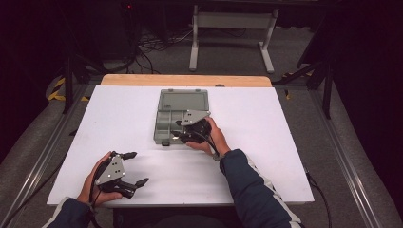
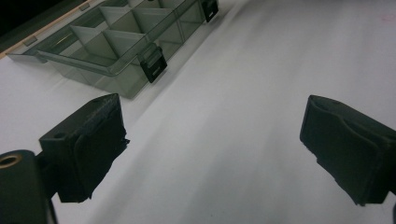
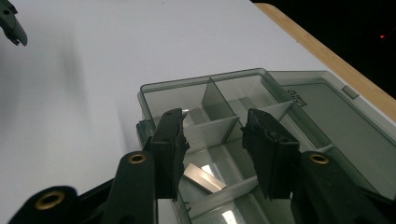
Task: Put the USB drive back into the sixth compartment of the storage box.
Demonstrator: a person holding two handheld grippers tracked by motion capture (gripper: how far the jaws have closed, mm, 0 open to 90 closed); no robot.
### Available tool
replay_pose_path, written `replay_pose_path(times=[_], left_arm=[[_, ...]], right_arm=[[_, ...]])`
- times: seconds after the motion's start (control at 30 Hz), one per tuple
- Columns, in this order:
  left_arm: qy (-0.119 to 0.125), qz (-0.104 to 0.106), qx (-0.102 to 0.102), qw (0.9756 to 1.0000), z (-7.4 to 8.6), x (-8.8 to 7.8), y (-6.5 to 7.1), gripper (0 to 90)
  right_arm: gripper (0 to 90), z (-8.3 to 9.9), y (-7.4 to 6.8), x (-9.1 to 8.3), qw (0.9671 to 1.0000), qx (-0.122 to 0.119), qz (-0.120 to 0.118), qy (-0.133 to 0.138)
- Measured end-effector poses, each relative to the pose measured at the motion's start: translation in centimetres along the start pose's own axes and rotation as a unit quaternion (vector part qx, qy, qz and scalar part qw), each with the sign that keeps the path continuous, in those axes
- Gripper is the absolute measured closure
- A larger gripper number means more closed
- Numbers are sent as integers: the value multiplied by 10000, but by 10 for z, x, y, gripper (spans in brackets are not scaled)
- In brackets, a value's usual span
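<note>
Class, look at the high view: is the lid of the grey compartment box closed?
No, the compartment box lies with its lid folded back flat on the table, leaving the dividers uncovered.

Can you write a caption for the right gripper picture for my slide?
Right gripper hovers with open jaws over an open compartment box holding a small metal strip.

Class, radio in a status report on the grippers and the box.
Left gripper open, apart from box. Right gripper open over the open box, nothing between pads. A flat metal piece inside. Nothing in the way.

Lab-like recording bay: dark curtains, floor cables (image 1: 152, 45), white-covered table (image 1: 119, 114), hazard tape (image 1: 57, 90).
</note>
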State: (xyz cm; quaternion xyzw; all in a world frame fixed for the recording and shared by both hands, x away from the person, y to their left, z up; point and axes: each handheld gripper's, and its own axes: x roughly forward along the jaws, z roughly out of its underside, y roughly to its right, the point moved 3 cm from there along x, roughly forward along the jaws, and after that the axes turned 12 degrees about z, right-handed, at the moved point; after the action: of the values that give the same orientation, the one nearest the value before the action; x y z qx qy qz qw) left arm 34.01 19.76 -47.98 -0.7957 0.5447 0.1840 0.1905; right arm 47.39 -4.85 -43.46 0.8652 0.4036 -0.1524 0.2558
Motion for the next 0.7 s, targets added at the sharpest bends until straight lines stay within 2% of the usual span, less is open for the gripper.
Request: replay_pose_path(times=[0.37, 0.7], left_arm=[[81, -56, -47, 9999, 0, 0, 0, 146], [67, -135, -13, 9999, -1, 0, -1, 181]], right_arm=[[571, 6, 0, -14, 9994, 86, 263, 193], [546, 16, 2, -41, 9980, 99, 508, 370]])
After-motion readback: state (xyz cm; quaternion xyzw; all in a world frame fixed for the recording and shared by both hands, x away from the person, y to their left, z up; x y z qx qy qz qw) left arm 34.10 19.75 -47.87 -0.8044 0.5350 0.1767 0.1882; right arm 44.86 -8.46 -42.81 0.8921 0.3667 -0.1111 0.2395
